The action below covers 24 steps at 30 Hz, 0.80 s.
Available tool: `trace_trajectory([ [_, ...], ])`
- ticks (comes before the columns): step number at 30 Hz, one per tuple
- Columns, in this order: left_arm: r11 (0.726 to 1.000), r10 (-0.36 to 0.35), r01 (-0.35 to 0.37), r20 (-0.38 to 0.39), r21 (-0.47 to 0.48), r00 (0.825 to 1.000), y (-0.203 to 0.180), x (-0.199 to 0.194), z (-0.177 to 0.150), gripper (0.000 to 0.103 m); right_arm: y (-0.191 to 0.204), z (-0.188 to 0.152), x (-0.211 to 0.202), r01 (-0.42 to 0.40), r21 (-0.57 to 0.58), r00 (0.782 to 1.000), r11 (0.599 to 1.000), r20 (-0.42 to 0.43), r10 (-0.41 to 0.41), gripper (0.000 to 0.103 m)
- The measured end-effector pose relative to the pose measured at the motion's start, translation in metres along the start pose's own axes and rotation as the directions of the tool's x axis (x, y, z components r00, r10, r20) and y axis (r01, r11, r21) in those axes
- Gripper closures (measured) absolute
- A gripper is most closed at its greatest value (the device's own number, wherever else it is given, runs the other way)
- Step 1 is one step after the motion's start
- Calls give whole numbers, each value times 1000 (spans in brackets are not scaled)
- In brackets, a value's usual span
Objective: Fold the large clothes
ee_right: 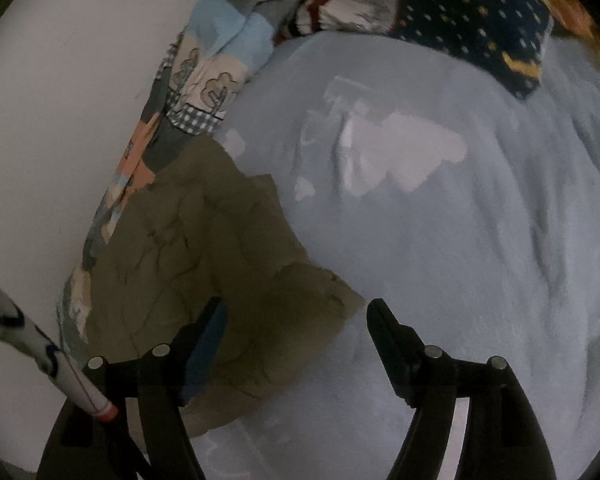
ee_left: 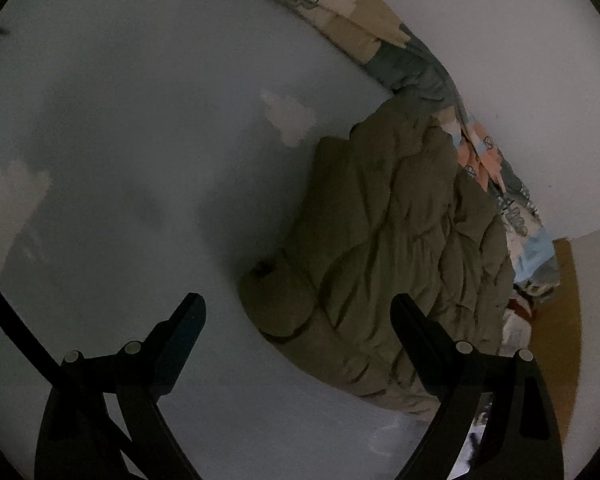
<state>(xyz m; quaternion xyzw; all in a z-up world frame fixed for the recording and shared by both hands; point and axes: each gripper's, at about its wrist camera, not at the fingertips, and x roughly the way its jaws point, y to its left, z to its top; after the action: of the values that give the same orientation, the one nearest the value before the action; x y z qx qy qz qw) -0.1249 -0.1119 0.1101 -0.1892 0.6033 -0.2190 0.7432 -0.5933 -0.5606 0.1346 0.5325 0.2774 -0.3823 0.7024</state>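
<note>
My olive padded jacket point(ee_left: 396, 248) lies bunched on the bed point(ee_left: 140, 140), against the patchwork quilt point(ee_left: 384, 36) by the wall. Both my left hand-held gripper point(ee_left: 298, 304) and right hand-held gripper point(ee_right: 296, 308) gape empty above its near edge. It looks folded compactly, perhaps only tidying left.

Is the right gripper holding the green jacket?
No. In the right wrist view the right gripper stands open above the bed sheet, and the olive jacket lies loose, with no pad pressing on it.
</note>
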Motion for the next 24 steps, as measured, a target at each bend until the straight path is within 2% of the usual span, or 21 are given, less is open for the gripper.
trace_trajectory([
  [5, 998, -37, 35, -36, -55, 999, 7, 9, -4, 10, -14, 2, 7, -44, 82, 999, 996, -24, 46, 23],
  [12, 995, -58, 53, -57, -83, 997, 9, 18, -9, 10, -20, -8, 29, -107, 181, 990, 978, -69, 121, 21],
  [21, 987, -101, 93, -55, -131, 993, 23, 19, -8, 10, -25, -20, 49, -153, 288, 983, 945, -58, 177, 20],
  [24, 979, -135, 125, -56, -163, 989, 29, 24, -9, 10, -25, -24, 54, -167, 311, 981, 936, -45, 190, 20],
])
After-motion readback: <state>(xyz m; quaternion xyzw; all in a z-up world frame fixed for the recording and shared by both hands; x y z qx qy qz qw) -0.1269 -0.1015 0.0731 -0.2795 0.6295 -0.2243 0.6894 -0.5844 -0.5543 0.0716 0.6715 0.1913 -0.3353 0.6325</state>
